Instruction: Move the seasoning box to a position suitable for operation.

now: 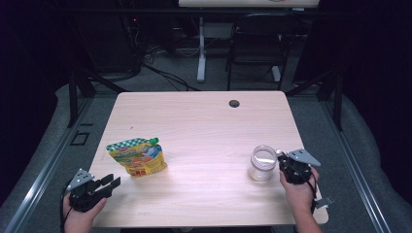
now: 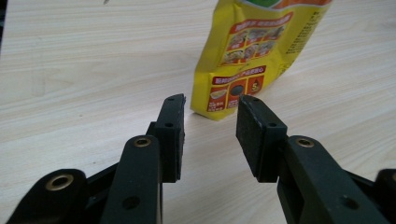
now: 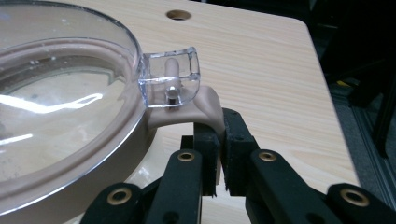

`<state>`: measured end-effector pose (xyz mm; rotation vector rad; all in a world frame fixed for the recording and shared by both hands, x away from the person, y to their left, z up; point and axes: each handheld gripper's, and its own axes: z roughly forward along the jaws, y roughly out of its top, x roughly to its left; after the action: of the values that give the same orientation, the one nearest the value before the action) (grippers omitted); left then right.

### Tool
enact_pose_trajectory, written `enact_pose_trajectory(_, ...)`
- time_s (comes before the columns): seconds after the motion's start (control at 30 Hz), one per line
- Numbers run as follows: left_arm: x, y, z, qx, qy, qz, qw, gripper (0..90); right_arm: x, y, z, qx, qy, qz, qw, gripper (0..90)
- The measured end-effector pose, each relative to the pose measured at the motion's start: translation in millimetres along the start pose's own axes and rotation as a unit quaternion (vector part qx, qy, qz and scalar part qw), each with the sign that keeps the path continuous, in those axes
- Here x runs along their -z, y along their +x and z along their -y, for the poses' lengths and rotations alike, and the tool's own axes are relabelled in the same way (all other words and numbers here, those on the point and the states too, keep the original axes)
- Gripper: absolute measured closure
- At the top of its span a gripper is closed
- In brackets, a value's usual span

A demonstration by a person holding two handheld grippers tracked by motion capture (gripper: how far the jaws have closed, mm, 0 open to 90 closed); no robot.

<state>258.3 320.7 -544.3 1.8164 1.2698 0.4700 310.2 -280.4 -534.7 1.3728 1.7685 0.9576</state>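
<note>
Surface [image 1: 204, 126] of pale wood carries two things, well apart: a yellow spouted food pouch [image 1: 137, 156] lying flat toward the left, and a clear jar [image 1: 263, 163] with a hinged lid standing upright toward the right. The left gripper [image 1: 109, 182] is held low just short of the pouch, its jaws parted by a moderate gap and holding nothing; in the left gripper view the pouch's bottom corner [image 2: 219, 105] lies just beyond the tips. The right gripper [image 3: 219, 140] is pressed against the jar's right side, and its jaws are closed on the beige clasp tab [image 3: 205, 107] beneath the clear latch [image 3: 170, 77] of the lid.

The step in hand is judged to be the releasing of the latch. The tab should be pulled squarely outward from the rim, so the jar is neither tipped nor dragged. The pouch is best left untouched until the lid is freed.
</note>
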Motion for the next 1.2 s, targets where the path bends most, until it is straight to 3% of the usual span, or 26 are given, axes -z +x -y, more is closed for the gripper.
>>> enact_pose_trajectory(0.07,-0.9,-2.5,0.1,-0.005,0.004,0.0,1.0,62.6,-0.1,5.4,-1.7,0.003,-0.003,-0.004,1.0,85.8)
enact_pose_trajectory(0.1,-1.5,-3.7,-0.1,-0.008,0.006,0.002,1.0,62.6,-0.1,15.9,-4.6,0.005,-0.007,-0.013,0.9999,85.9)
enact_pose_trajectory(0.13,-2.2,-5.2,-0.1,-0.006,0.005,0.004,1.0,62.6,-0.1,15.9,-4.6,0.005,-0.007,-0.013,0.9999,85.9)
enact_pose_trajectory(0.17,-3.2,-7.7,-0.9,-0.007,0.006,0.007,0.9999,62.6,0.1,26.1,-7.3,0.004,-0.01,-0.022,0.9997,85.9)
enact_pose_trajectory(0.3,-4.4,-11.3,-1.7,-0.008,0.003,0.011,0.9999,62.5,-0.5,41.7,-10.4,0.005,-0.016,-0.036,0.9992,85.9)
enact_pose_trajectory(0.43,-4.1,-18.1,-3.6,-0.012,0.0,0.014,0.9998,62.6,-2.9,66.2,-12.3,0.018,-0.02,-0.057,0.998,85.7)
enact_pose_trajectory(0.6,-7.1,-22.5,-3.9,-0.022,0.003,0.016,0.9996,62.5,-6.7,82.8,-9.8,0.023,-0.019,-0.073,0.9969,85.8)
enact_pose_trajectory(0.67,-7.8,-23.8,-4.1,-0.032,0.007,0.019,0.9993,62.5,-7.9,87.2,-8.4,0.029,-0.018,-0.077,0.9965,85.6)
enact_pose_trajectory(1.07,-7.6,-22.4,-3.1,-0.036,0.007,0.021,0.9991,62.5,-14.7,97.7,-3.0,0.044,-0.008,-0.092,0.9947,85.0)
enact_pose_trajectory(1.2,-7.3,-22.0,-2.9,-0.035,0.007,0.021,0.9991,62.5,-16.9,100.9,-1.3,0.037,-0.01,-0.097,0.9945,85.0)
